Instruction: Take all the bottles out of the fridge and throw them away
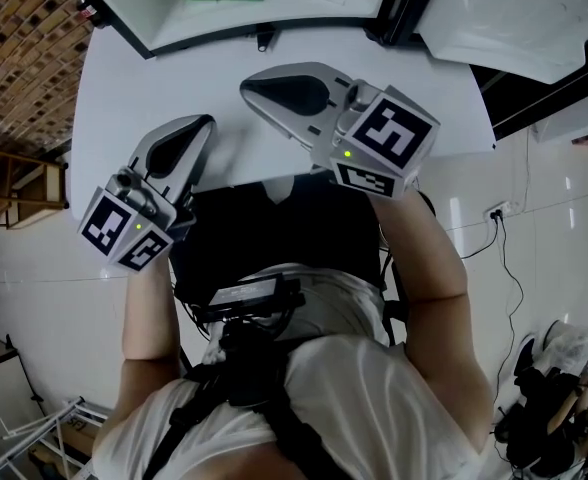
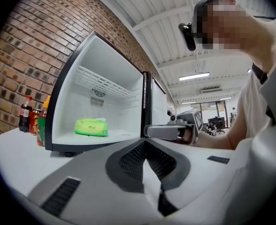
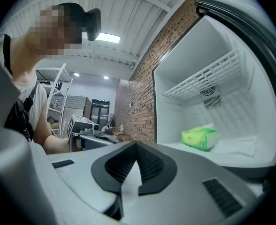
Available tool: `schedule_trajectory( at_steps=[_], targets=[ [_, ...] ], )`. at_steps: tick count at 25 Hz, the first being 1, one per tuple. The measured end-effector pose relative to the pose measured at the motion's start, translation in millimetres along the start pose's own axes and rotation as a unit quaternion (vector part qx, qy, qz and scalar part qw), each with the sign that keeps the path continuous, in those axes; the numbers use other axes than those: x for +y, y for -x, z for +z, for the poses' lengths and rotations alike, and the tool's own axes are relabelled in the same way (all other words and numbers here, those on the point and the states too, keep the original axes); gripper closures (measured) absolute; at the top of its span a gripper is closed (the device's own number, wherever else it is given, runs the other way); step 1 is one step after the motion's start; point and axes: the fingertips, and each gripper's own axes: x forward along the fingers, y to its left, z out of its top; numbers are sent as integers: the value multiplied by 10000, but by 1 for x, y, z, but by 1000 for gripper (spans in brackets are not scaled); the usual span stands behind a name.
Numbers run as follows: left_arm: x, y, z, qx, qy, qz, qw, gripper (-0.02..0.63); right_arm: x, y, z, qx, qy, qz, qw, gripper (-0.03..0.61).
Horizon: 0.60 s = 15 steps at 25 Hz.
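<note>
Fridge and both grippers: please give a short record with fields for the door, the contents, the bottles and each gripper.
fridge: door open, stands on the white table
inside: one green pack on the compartment floor; no bottle seen
bottles: outside, upright on the table beside the fridge, near the brick wall
left gripper: shut, empty
right gripper: shut, empty
</note>
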Motion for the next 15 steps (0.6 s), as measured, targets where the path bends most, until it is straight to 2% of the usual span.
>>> schedule_trajectory(
  at_steps=[5,9,13,15],
  targets=[
    [-11,-1,5,-87,-26,-454,9989,603,-5,-11,5,232,376,-5,9990,578],
    [-14,-2,7,-153,-37,-534,9985,603,-19,-17,4,525,741,-147,9958,578],
    [-15,-3,10,-256,22,-602,9979,603,-48,-17,-1,1121,1323,-574,9832,578],
    [-16,-2,11,-293,30,-672,9973,603,-64,-18,-1,1267,1521,-762,9772,565]
  ],
)
